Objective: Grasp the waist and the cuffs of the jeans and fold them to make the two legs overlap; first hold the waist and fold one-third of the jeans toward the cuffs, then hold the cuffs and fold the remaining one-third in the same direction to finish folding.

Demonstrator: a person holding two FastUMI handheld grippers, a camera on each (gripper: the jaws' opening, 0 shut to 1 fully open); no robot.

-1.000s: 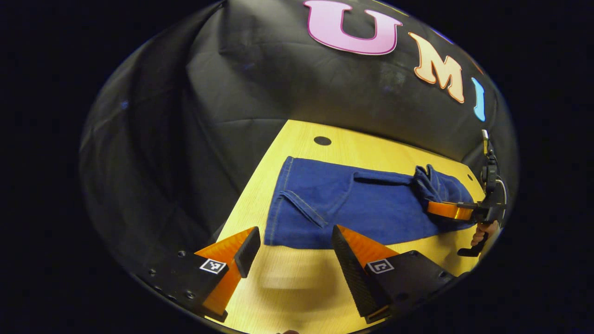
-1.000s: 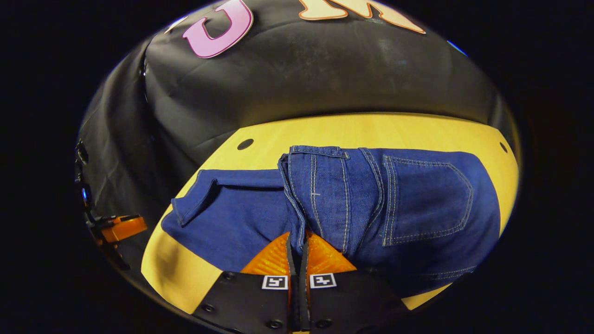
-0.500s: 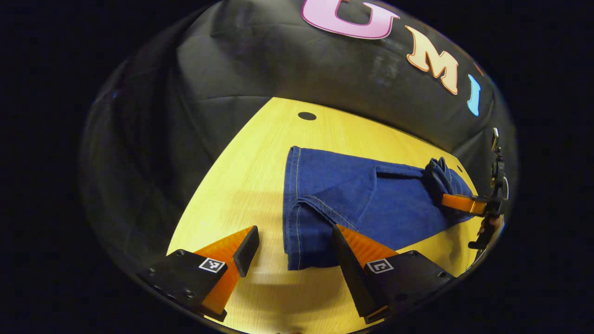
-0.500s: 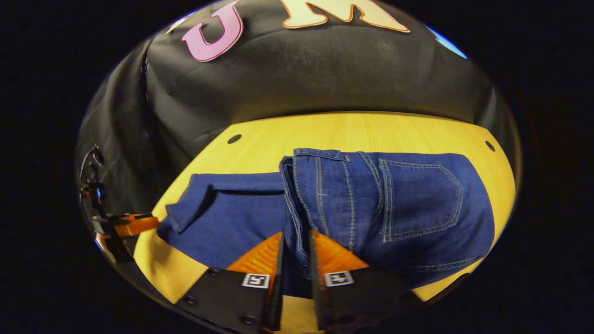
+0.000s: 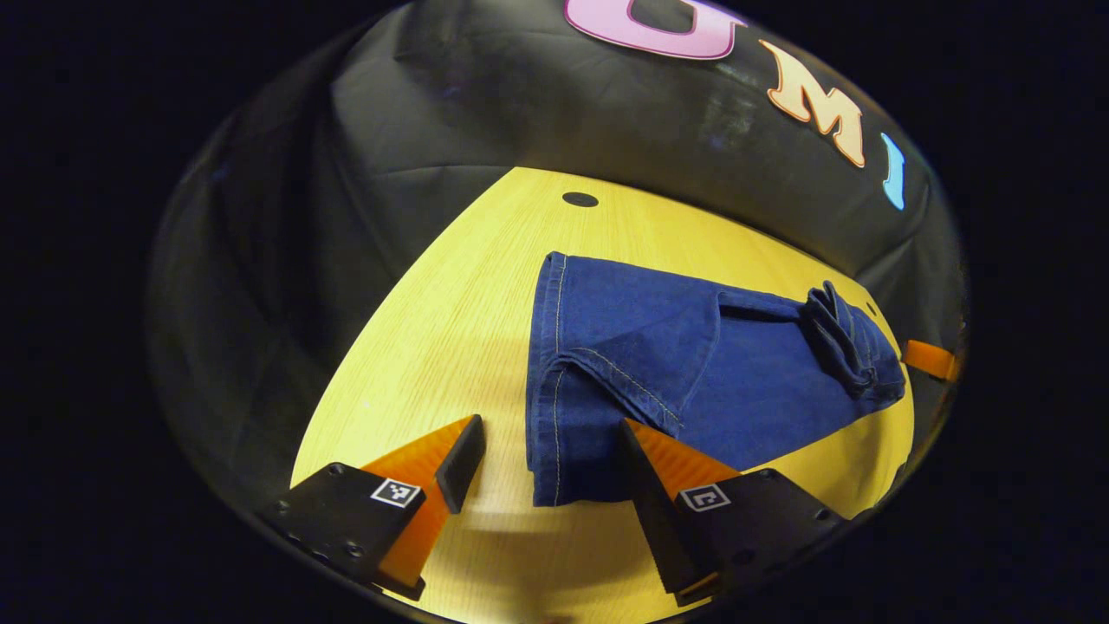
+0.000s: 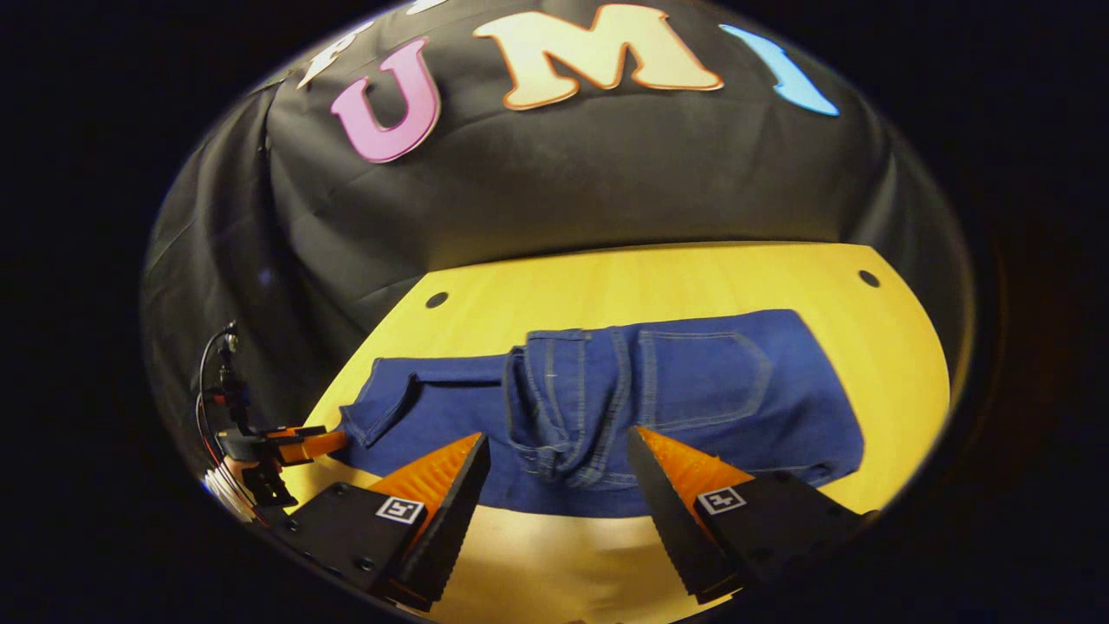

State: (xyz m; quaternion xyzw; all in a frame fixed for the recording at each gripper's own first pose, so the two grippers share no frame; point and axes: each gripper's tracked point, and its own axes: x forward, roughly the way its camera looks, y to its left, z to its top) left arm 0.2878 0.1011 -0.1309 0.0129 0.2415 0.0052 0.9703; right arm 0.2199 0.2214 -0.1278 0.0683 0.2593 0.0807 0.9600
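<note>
Left gripper view: left gripper [image 5: 546, 459] with fingers spread wide apart, gripping nothing, low over the table [image 5: 450, 321]. Jeans [image 5: 684, 373] flat on the wooden top, legs stacked one on the other. Cuffs [image 5: 546, 390] at the near end, their lower corner lying between the two fingers, the right finger just beside or over the cloth edge; contact not discernible. Waist [image 5: 845, 342] bunched in a ridge at the far end. Part of the right gripper [image 5: 931, 360] beyond that ridge at the picture's rim.

Right gripper view: right gripper [image 6: 559, 485] with fingers wide apart, clamped on nothing. Waist [image 6: 563, 416] folded over onto the legs, its crumpled edge resting between and just beyond the fingertips. Back pocket [image 6: 706, 381] facing up. Left gripper [image 6: 299, 444] at the cuffs [image 6: 372, 407], held by a hand [image 6: 247, 466].
</note>
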